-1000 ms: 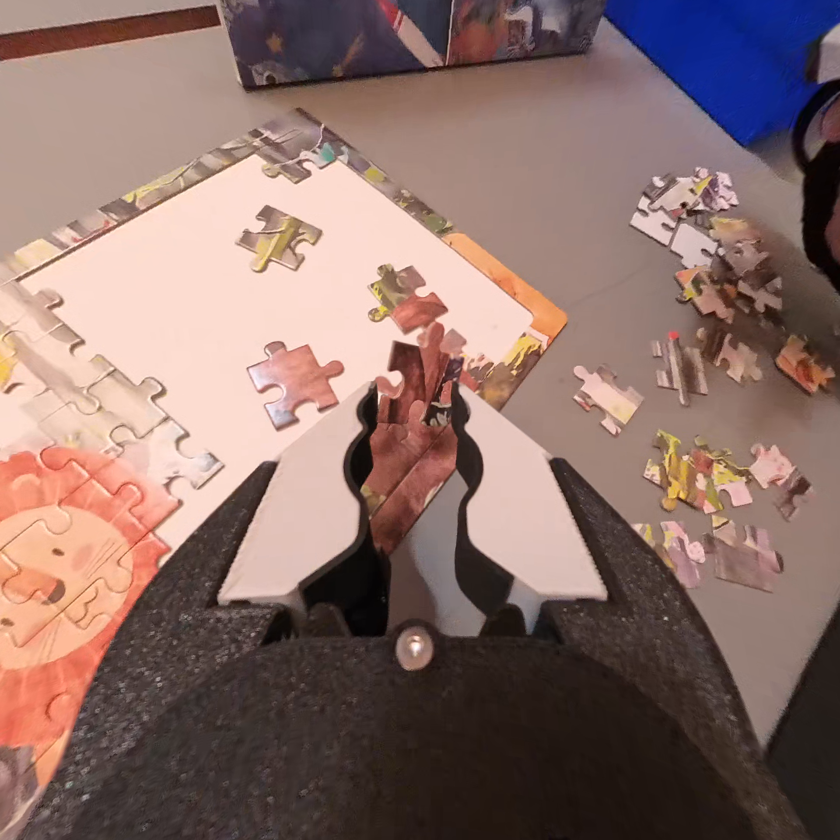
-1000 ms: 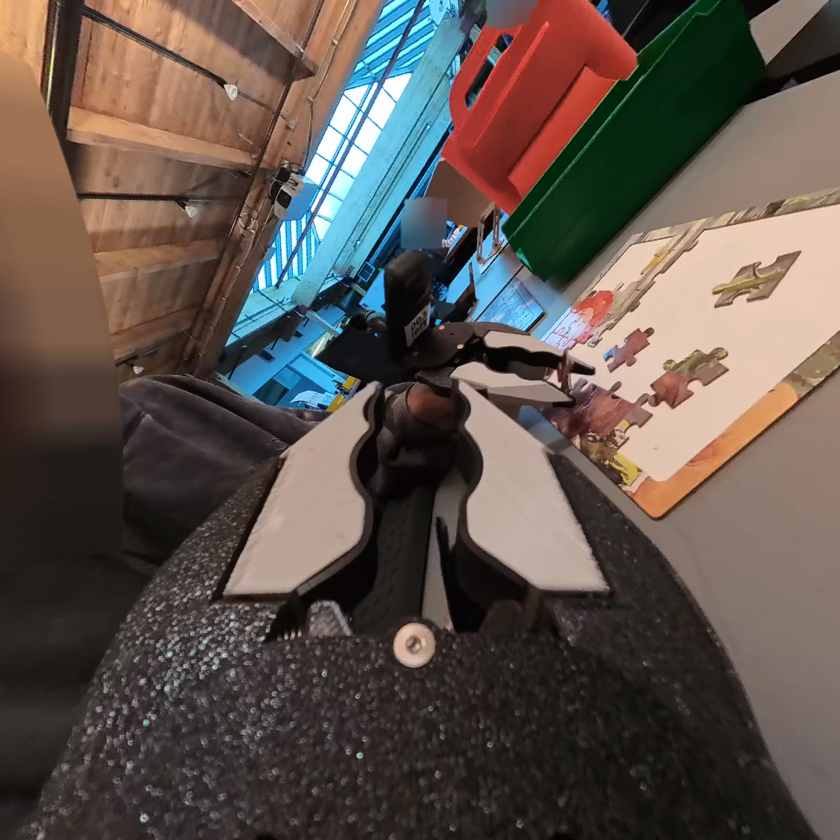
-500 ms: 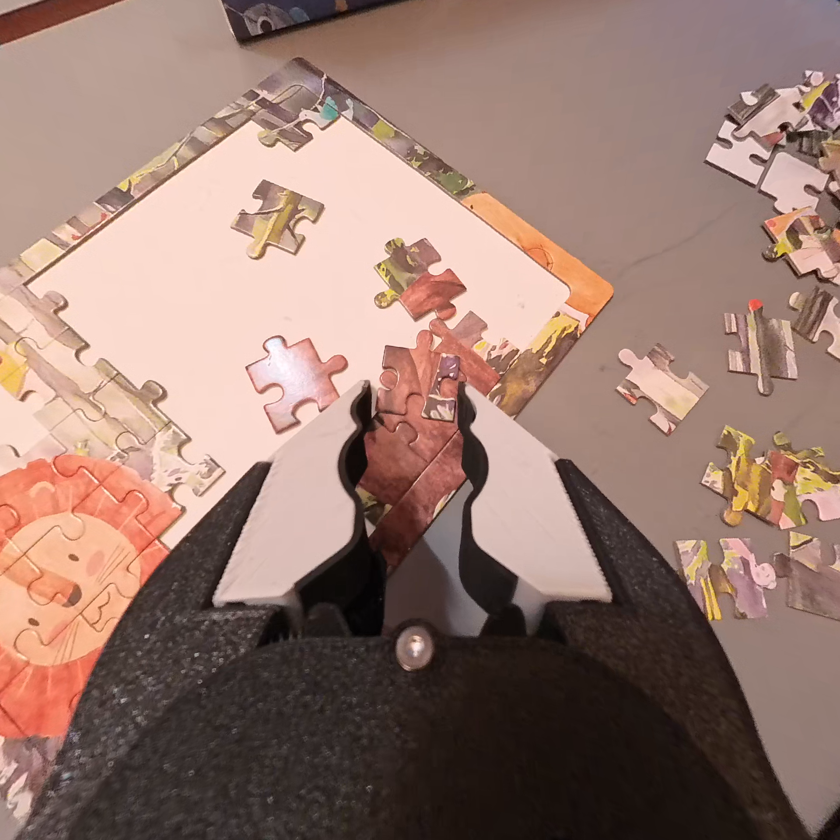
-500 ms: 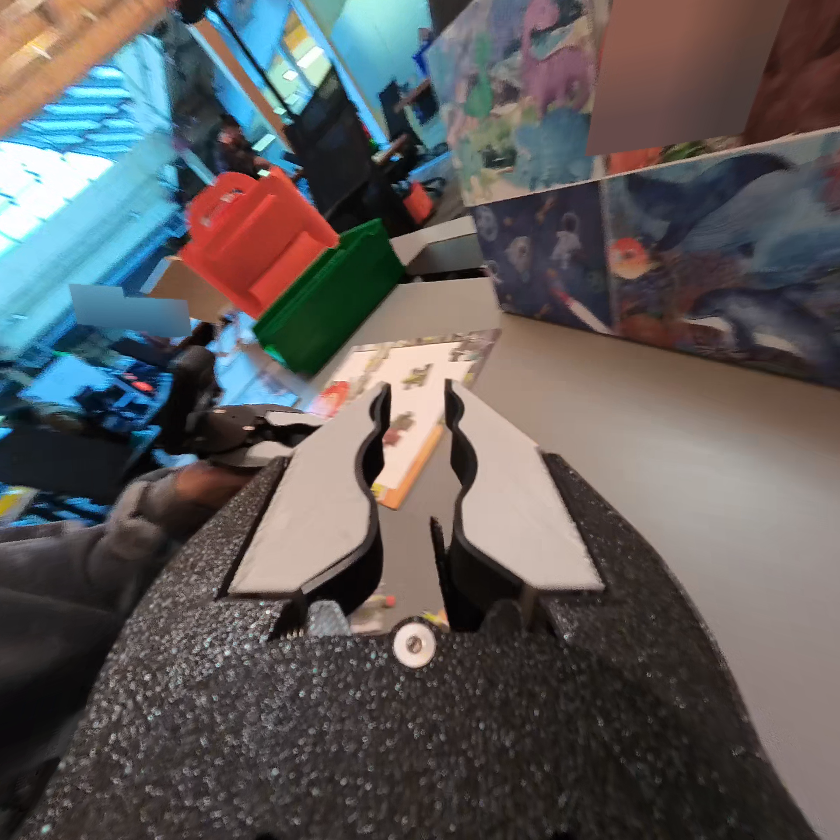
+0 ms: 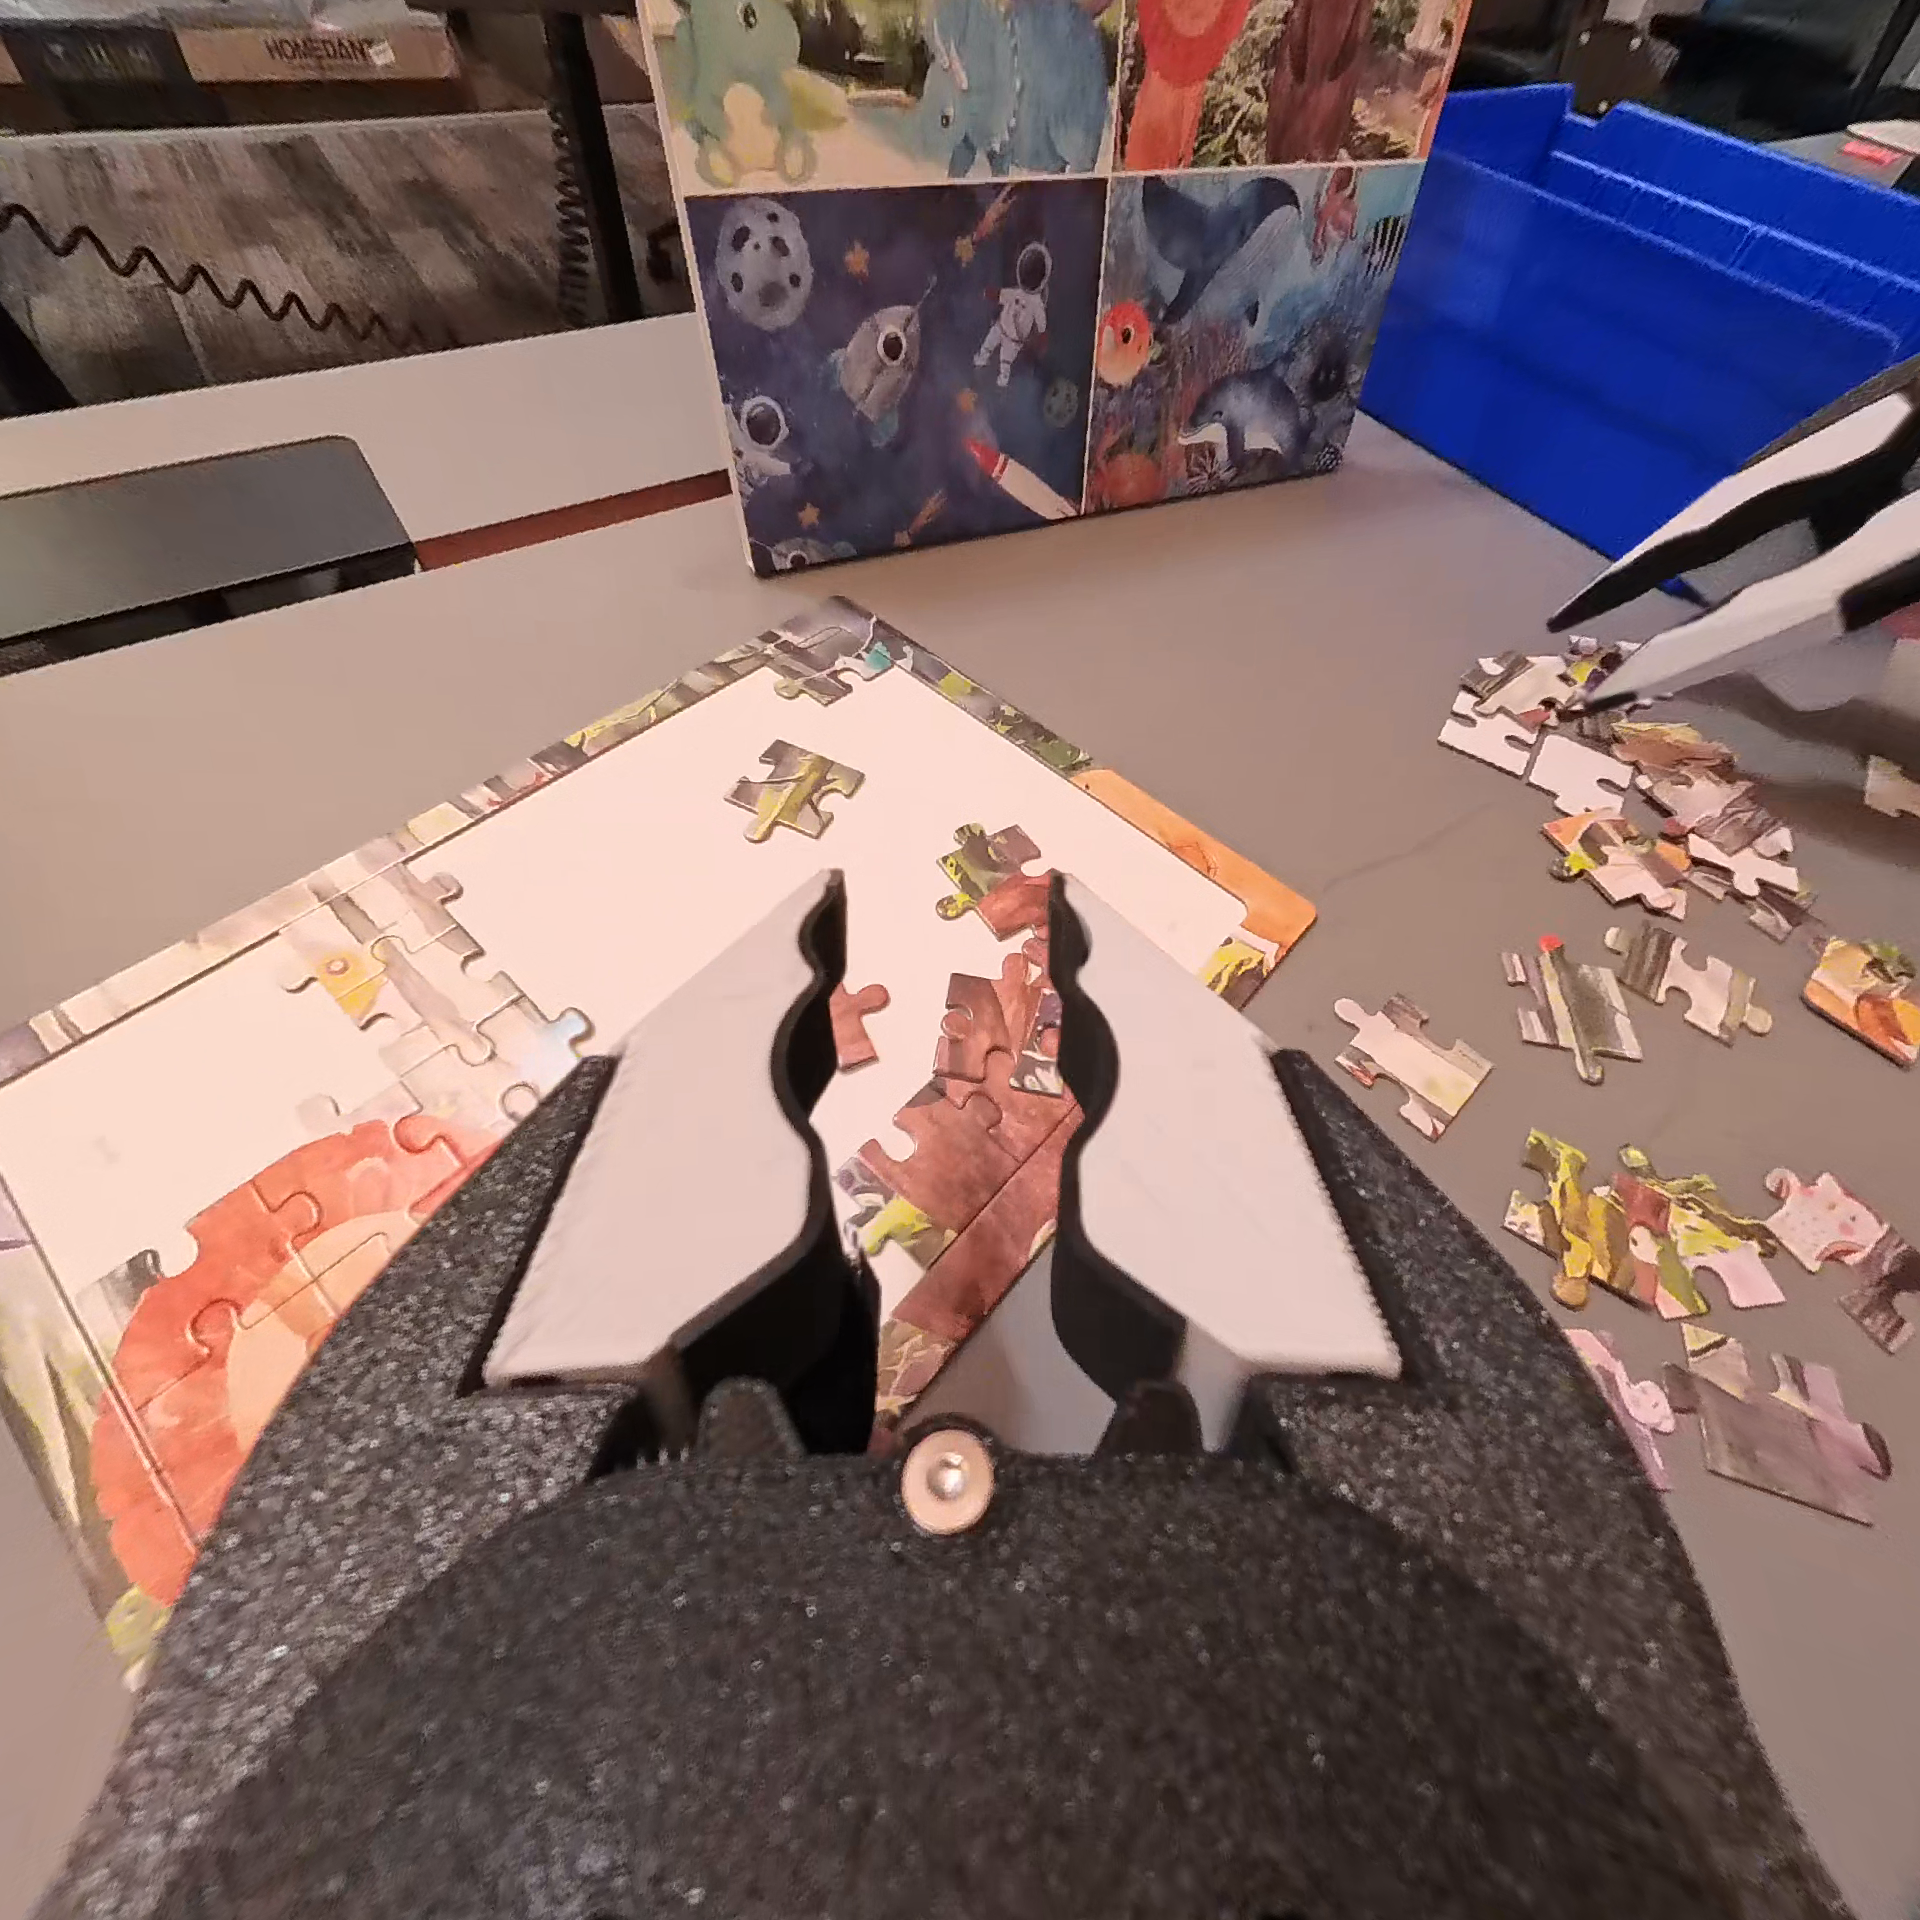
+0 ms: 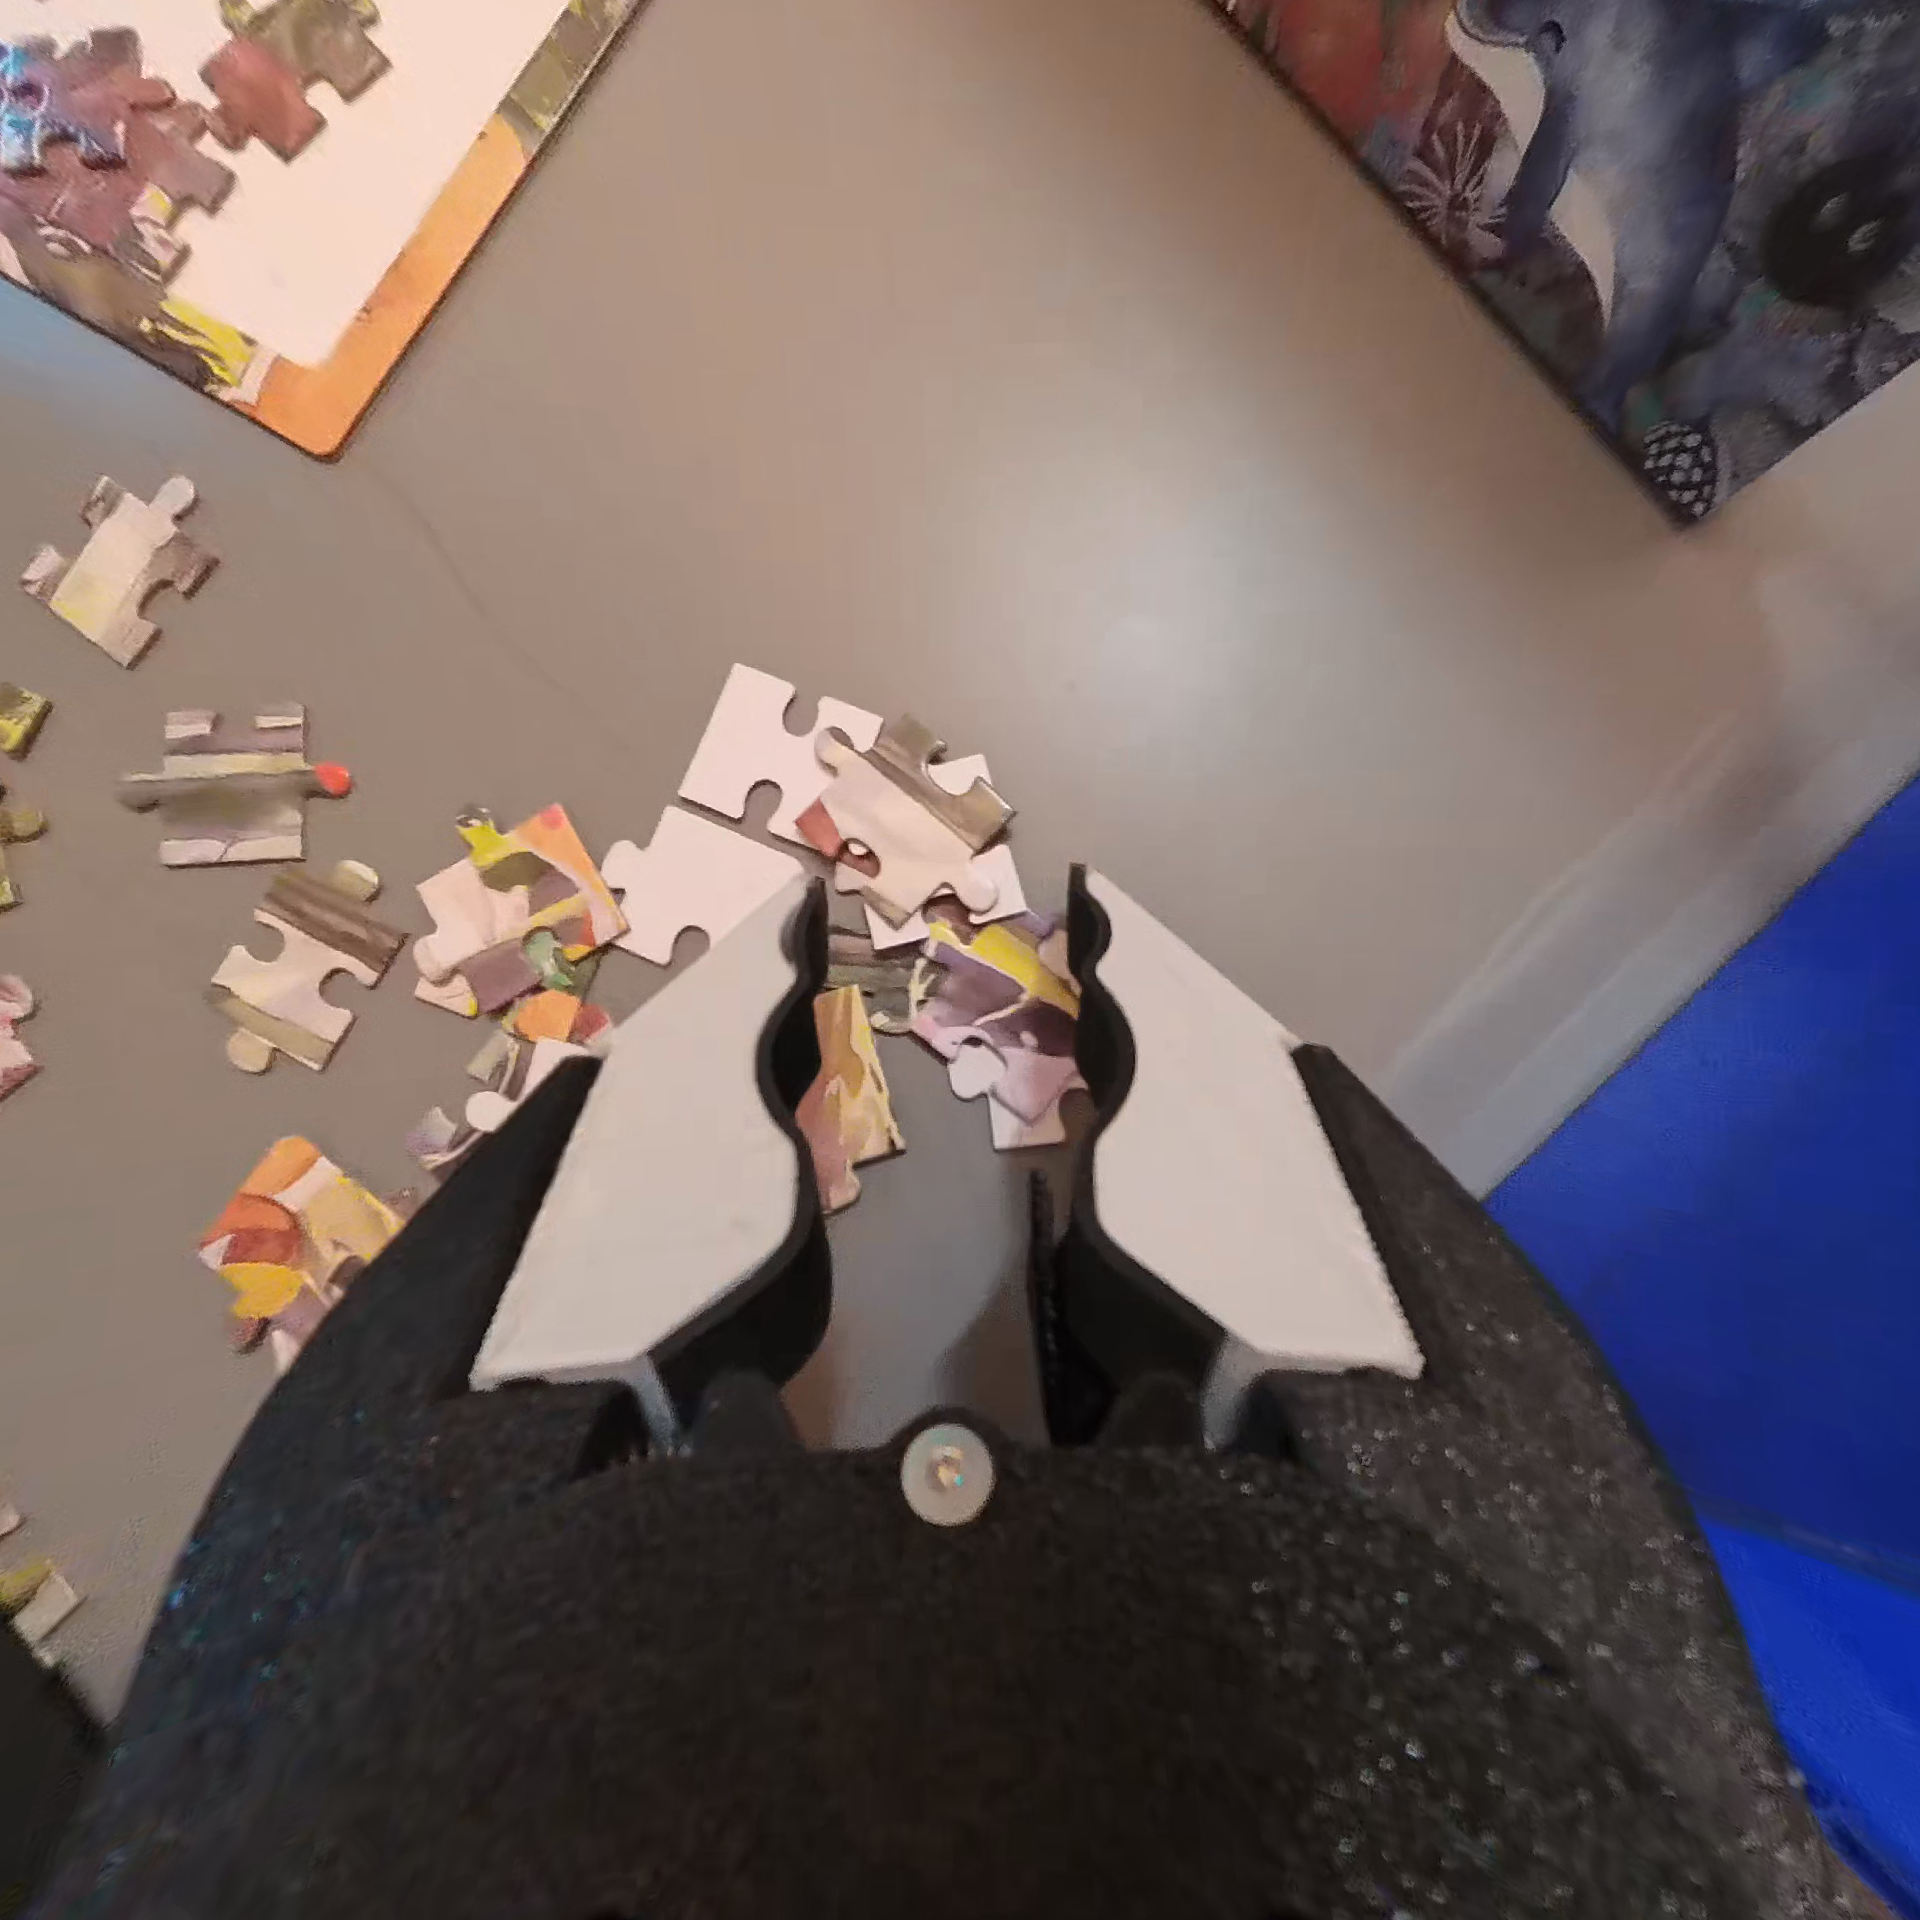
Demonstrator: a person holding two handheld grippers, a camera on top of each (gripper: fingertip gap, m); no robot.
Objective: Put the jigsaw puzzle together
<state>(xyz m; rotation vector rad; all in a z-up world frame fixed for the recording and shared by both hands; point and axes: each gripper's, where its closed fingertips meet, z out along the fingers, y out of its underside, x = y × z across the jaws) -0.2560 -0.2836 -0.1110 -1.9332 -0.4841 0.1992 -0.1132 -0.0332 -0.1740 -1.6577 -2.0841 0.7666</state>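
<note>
The puzzle board (image 5: 644,862) lies on the grey table, with a joined lion section (image 5: 312,1226) at its lower left and a joined brown section (image 5: 966,1143) at its near right edge. Three loose pieces (image 5: 795,790) lie on the white base. My left gripper (image 5: 945,894) is open and empty, above the brown section. My right gripper (image 6: 943,883) is open and empty, its tips just over a heap of loose pieces (image 6: 914,821). It also shows in the left wrist view (image 5: 1569,665), over the same heap (image 5: 1662,831).
The picture-covered puzzle box (image 5: 1039,312) stands behind the board and shows in the right wrist view (image 6: 1662,208). A blue bin (image 5: 1662,312) sits at the back right, close to the heap. Several single pieces (image 5: 1413,1060) are scattered right of the board. Tip to tip, the grippers are about 30 centimeters apart.
My left gripper let go of the brown piece at the brown section, opened wider and drew back. My right gripper swung from facing the room down onto the heap of loose pieces.
</note>
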